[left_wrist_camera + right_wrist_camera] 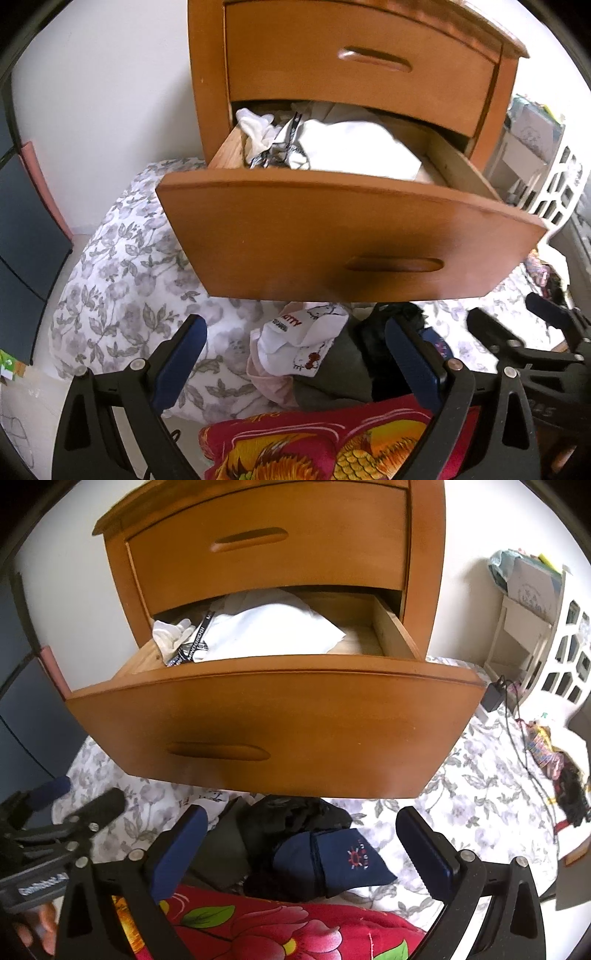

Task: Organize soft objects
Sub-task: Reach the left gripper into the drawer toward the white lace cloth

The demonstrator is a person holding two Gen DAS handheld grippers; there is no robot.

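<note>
Here the bed (461, 805), under a grey-flowered sheet, fills the lower ground, and a wooden nightstand (207, 74) stands over it with two drawers: the upper one (362, 62) closed, the lower drawer (351, 236) pulled out above the bedding. In the open drawer lie a white cloth (354, 147), a crumpled white sock or glove (255, 129) at its left end, and a black band with white lettering (291, 136) between them. The loose clothes lie on the bed just under the drawer front, ahead of both grippers. In the left wrist view one white garment with a cartoon cat print (303, 339) sits between the left gripper's (295, 362) fingers, touching neither, with a pink piece (269, 384) under it and dark clothes (332, 373) beside it. In the right wrist view one navy folded garment (351, 860) with a small embroidered emblem lies between the right gripper's (299, 849) fingers, leaning on a black heap (295, 819). A red flowered blanket (266, 926) lies nearest both cameras. Both grippers stand wide open and hold nothing; each points forward and down at the heap, side by side, each showing at the edge of the other's view. A hand (37, 926) shows at the lower left of the right view, under the left gripper's body.
</note>
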